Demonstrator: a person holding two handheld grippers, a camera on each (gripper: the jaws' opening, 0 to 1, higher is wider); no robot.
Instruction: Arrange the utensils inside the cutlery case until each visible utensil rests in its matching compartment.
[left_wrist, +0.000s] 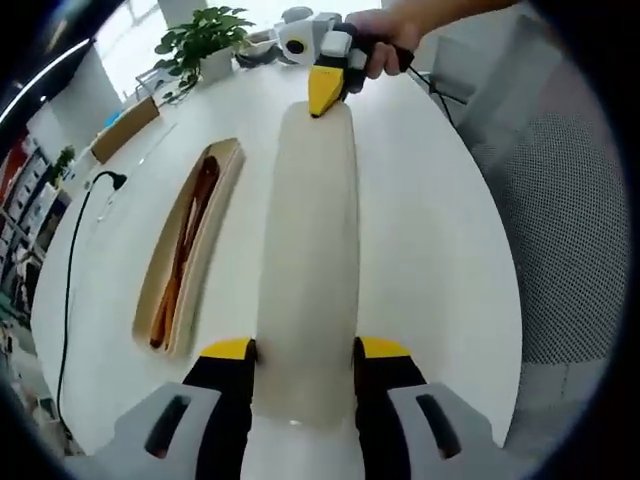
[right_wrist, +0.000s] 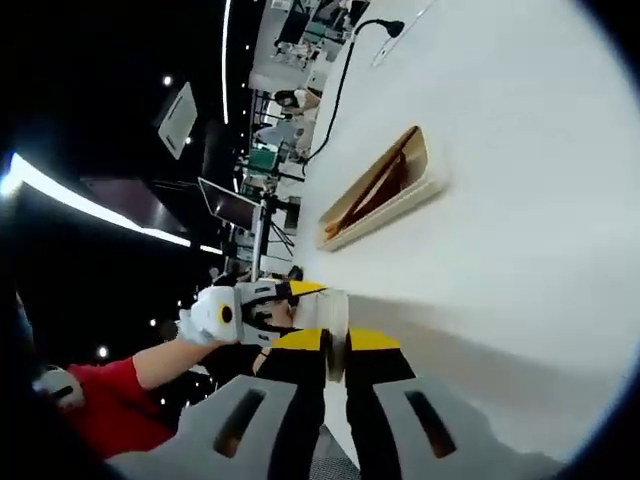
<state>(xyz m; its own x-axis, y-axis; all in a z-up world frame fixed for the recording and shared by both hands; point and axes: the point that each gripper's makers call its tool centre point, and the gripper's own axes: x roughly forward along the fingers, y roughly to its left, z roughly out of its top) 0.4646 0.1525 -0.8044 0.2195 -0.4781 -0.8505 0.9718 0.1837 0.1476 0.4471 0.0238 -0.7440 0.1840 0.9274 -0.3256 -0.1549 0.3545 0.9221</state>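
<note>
A long cream lid (left_wrist: 308, 230) of the cutlery case is held over the white table between both grippers. My left gripper (left_wrist: 305, 350) is shut on its near end, one jaw on each long side. My right gripper (left_wrist: 325, 95), in a person's hand, pinches the far end. In the right gripper view, my right gripper (right_wrist: 335, 345) is shut on the lid's thin edge (right_wrist: 333, 310), with the left gripper (right_wrist: 295, 292) beyond it. The open case tray (left_wrist: 225, 165) lies on the table to the left with brown wooden utensils (left_wrist: 185, 250) inside. The same tray (right_wrist: 420, 190) and utensils (right_wrist: 370, 195) show in the right gripper view.
The white table (left_wrist: 430, 250) has a black cable (left_wrist: 75, 260) along its left side. A potted plant (left_wrist: 205, 40) and a cardboard box (left_wrist: 125, 130) stand at the far edge. A mesh chair (left_wrist: 570, 220) is on the right.
</note>
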